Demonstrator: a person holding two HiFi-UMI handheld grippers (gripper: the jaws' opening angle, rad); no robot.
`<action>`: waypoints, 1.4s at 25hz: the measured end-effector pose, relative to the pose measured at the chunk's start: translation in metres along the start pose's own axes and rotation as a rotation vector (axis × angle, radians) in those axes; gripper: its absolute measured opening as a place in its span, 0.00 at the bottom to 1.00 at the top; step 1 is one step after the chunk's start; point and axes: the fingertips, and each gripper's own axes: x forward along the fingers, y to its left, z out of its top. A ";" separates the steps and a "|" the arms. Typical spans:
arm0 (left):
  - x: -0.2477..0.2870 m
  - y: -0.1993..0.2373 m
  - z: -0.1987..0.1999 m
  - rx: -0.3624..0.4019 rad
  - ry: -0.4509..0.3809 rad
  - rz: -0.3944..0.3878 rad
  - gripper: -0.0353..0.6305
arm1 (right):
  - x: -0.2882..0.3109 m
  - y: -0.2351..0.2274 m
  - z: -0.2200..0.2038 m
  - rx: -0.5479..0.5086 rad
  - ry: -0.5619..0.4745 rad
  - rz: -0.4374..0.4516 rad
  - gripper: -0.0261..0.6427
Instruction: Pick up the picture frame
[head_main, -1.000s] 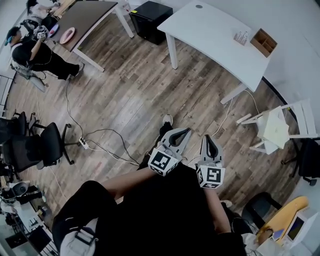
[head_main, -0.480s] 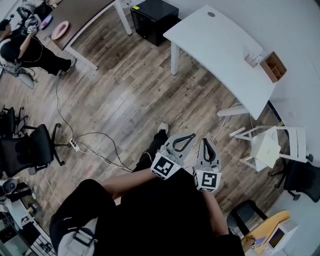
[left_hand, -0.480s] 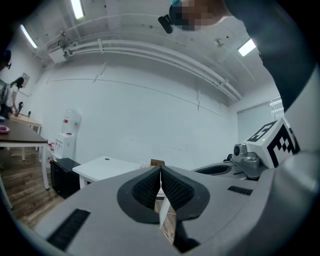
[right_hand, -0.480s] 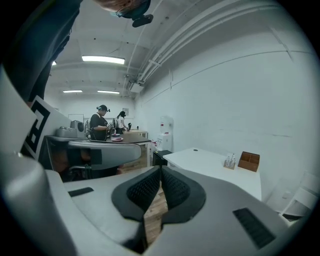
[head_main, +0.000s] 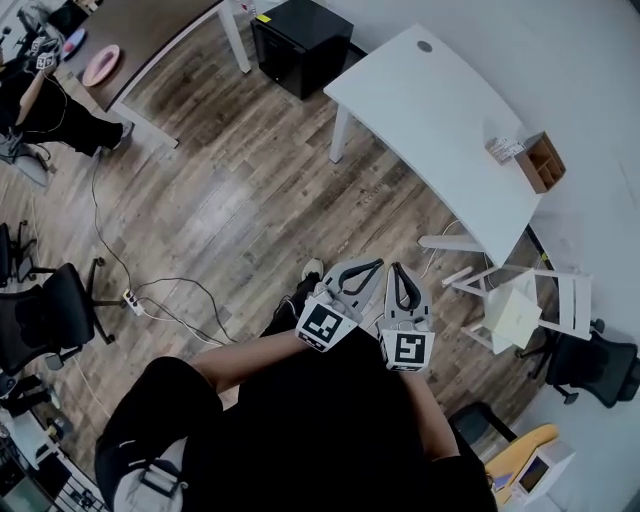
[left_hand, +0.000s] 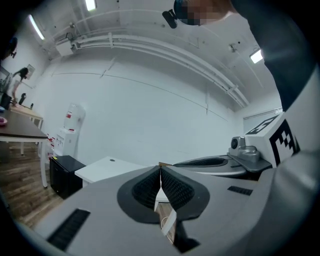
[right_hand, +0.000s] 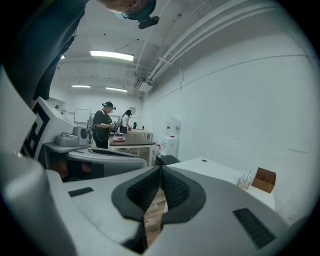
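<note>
Head view: the left gripper (head_main: 370, 265) and right gripper (head_main: 400, 270) sit side by side, pointing to 12 o'clock at the white table (head_main: 430, 110). A pale square panel (head_main: 512, 310), perhaps the picture frame, rests on a white rack (head_main: 572, 300) at their 3 o'clock.
Left gripper view: jaws clenched together, nothing between.
Right gripper view: jaws likewise pressed together, empty.

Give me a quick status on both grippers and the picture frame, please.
Left grey gripper shut, empty. Right grey gripper shut, empty. Picture frame not made out in any view. Long white desk with small brown wooden box ahead.
</note>
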 end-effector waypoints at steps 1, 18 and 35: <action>0.004 0.006 0.003 0.002 -0.003 -0.002 0.08 | 0.008 -0.002 0.002 0.019 0.001 -0.006 0.09; 0.049 0.082 0.009 -0.019 0.024 -0.010 0.08 | 0.056 -0.064 -0.019 0.173 0.085 -0.256 0.09; 0.123 0.141 0.028 0.051 0.057 0.033 0.08 | 0.125 -0.138 -0.010 0.270 -0.013 -0.251 0.09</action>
